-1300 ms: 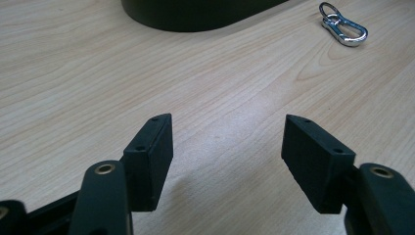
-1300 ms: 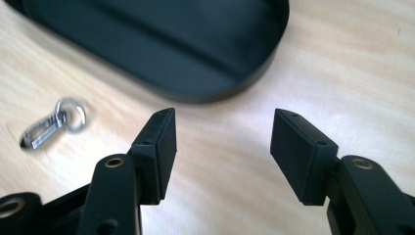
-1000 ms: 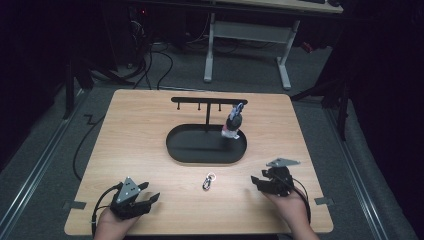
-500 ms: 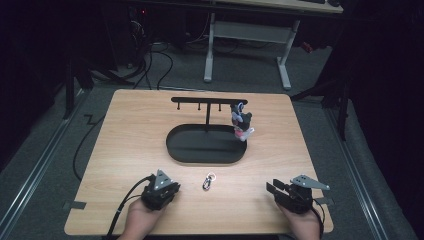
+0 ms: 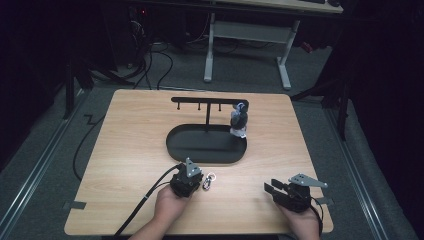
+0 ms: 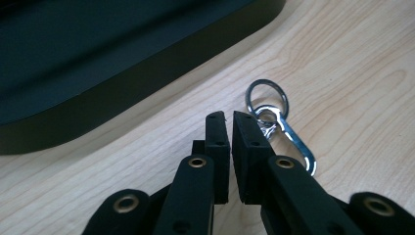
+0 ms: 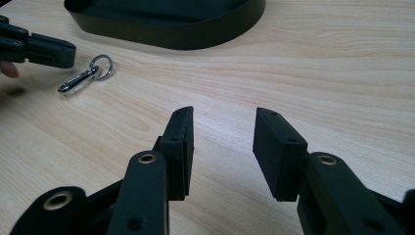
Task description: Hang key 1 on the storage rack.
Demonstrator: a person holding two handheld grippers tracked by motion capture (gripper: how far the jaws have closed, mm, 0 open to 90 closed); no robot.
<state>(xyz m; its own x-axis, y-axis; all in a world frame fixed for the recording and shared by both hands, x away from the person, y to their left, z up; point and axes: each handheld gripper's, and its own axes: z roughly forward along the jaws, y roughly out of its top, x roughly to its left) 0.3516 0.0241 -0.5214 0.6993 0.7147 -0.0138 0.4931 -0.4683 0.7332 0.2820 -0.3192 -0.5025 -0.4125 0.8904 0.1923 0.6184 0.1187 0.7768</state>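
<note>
A silver key ring with a clip point(image 5: 208, 181) lies on the wooden table in front of a black oval base point(image 5: 190, 150). From that base rises a black bar with hooks point(image 5: 200, 100), and a small grey figure point(image 5: 239, 121) hangs at its right end. My left gripper point(image 5: 198, 183) sits just left of the clip, its jaws nearly together with nothing between them. In the left gripper view the key ring point(image 6: 274, 122) lies beside the right jaw of the left gripper point(image 6: 229, 117), partly behind it. My right gripper point(image 5: 272, 189) rests open near the front right; the right gripper point(image 7: 222, 117) holds nothing.
The right gripper view has the key ring point(image 7: 85, 74) to the left, with the tip of the left gripper point(image 7: 58, 53) beside it. The base rim point(image 7: 195, 34) lies ahead. Bare wood point(image 5: 135, 130) surrounds the base. A cable point(image 5: 145, 200) trails from the left gripper.
My left gripper has moved right along the front of the table up to the key ring. The right gripper drew back toward the front edge, then stayed put.
</note>
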